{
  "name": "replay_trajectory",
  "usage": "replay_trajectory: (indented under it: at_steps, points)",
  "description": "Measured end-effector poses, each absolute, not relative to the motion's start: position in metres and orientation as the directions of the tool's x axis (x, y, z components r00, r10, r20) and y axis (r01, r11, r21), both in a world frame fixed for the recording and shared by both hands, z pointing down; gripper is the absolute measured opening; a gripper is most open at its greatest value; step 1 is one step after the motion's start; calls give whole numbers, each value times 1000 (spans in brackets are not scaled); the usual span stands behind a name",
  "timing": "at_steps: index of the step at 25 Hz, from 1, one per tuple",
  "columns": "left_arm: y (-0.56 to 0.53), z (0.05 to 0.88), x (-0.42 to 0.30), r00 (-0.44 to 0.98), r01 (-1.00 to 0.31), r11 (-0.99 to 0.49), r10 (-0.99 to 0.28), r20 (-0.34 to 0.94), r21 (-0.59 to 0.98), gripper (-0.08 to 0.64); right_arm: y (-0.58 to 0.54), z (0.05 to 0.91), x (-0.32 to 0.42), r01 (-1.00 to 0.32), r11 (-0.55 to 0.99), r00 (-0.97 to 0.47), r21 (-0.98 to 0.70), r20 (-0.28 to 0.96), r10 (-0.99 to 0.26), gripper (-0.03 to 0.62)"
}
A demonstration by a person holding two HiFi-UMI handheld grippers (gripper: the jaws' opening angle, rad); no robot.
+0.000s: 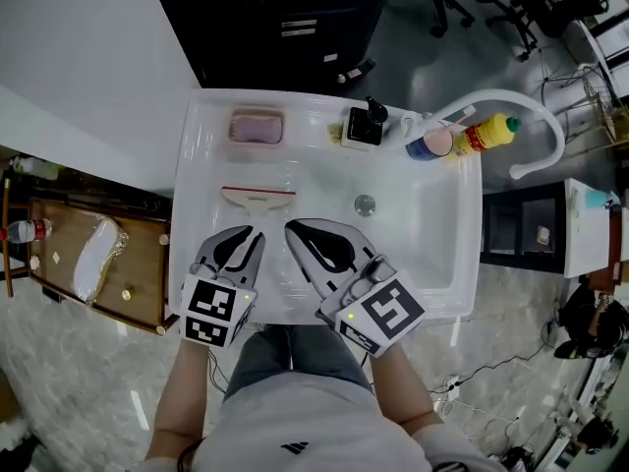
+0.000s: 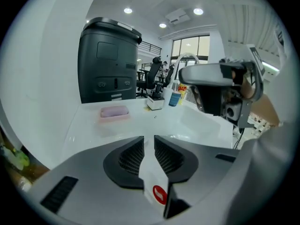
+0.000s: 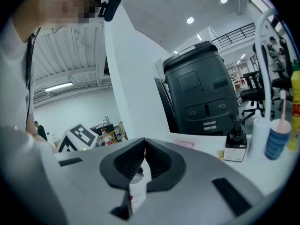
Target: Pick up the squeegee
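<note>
Person's pale shirt (image 1: 295, 431) at the bottom edge of the head view, with a small dark logo too small to read. Both forearms reach over a white sink (image 1: 432, 234). On the left gripper (image 1: 254, 235) the jaws are slightly apart with a narrow gap and nothing between the pads. Its tips are just short of the squeegee (image 1: 257, 200); can't tell if they touch. Squeegee lies flat on the sink floor, red-edged blade away from the person, white handle toward the left gripper. On the right gripper (image 1: 293, 229) the jaw tips are together and empty, just beside the left one, right of the squeegee handle. Marker cubes carry black-and-white square patterns only. Red round mark low behind the left jaws, no letters legible. Back rim: pink block (image 1: 257, 127), black pump bottle (image 1: 366, 126), blue cup (image 1: 429, 144), yellow bottle (image 1: 488, 133) with a red label, print unreadable.
</note>
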State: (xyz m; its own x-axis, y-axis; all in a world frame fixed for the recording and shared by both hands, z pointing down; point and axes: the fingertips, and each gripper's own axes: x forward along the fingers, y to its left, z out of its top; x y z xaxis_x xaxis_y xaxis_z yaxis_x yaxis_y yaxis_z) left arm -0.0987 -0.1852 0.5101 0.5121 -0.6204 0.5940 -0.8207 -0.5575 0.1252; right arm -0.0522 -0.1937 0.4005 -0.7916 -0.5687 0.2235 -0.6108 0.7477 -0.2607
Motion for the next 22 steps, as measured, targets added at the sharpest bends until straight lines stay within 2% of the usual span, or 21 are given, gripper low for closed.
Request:
replay_trajectory:
  at_steps: [1,10,22]
  points:
    - [-185,517,-99,506,-825,-550,-612,607,133,80,-194,401,-52,-612,747,-791,-260,225,-569,11]
    - [-187,557,-101,446,-851,-509,-576,685,126,120,-195,406,-44,-621,740,-783,-260,239,-574,11]
    - [-186,585,-105,365,-881,-466,-562,742,81,126,-196,411,-35,-627,734,-778,-259,251,-576,11]
